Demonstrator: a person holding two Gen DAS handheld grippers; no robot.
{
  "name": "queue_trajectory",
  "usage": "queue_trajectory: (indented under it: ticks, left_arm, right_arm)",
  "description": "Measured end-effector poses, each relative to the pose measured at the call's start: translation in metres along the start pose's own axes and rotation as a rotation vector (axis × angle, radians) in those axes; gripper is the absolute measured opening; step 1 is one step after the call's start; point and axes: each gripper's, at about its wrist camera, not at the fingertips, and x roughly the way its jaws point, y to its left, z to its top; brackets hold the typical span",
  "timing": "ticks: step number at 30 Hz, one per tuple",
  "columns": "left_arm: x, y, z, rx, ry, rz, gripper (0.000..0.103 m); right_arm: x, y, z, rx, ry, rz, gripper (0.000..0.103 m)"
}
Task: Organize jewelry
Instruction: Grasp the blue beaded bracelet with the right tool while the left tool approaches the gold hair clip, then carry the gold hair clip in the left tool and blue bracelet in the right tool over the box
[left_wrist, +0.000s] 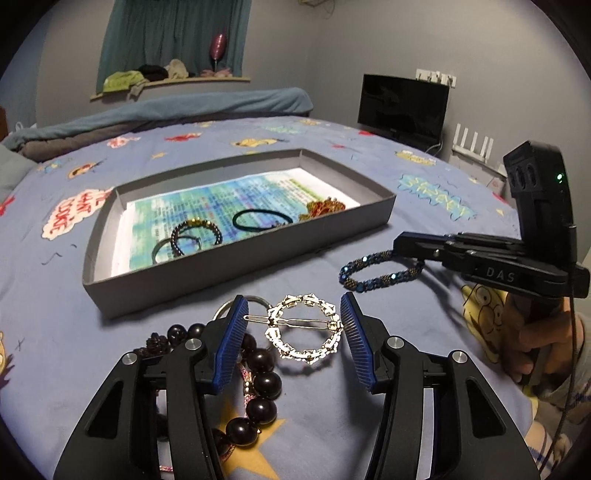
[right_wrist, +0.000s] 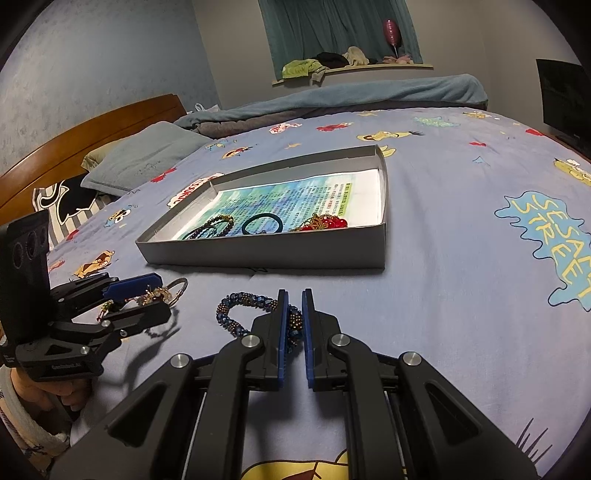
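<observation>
A gold ring-shaped hair clip lies on the blue cartoon bedsheet between the blue pads of my left gripper; both pads touch its edges. In the right wrist view the left gripper shows the gold clip between its fingers. My right gripper is shut on a blue beaded bracelet, which rests on the sheet; it also shows as the bracelet at the right gripper's tip. Beyond both stands a shallow grey box holding dark bead bracelets, a green hair tie and a red-gold piece.
A black large-bead bracelet and a silver ring lie under and beside the left finger. A person's hand holds the right gripper. A folded blanket, a pillow, a wooden headboard and a dark monitor lie farther off.
</observation>
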Motion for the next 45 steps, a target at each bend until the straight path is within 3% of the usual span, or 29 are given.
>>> queue_trajectory:
  ticks: [10,23,36,45]
  left_arm:
    - [-0.011,0.006,0.006,-0.027,-0.041,0.010,0.053]
    - [-0.015,0.022,0.027,-0.054,-0.041,0.074,0.053]
    - [-0.012,0.035,0.061,-0.055,-0.074,0.094,0.053]
    - [0.007,0.051,0.079,-0.069,-0.054,0.115,0.053]
  right_arm:
    - [-0.012,0.013,0.009,-0.043,-0.047,0.029,0.007]
    - [-0.027,0.037,0.051,-0.114,-0.115,0.064,0.007]
    - [-0.021,0.054,0.102,-0.149,-0.160,0.068,0.007]
    - [0.000,0.054,0.130,-0.156,-0.151,0.070,0.007]
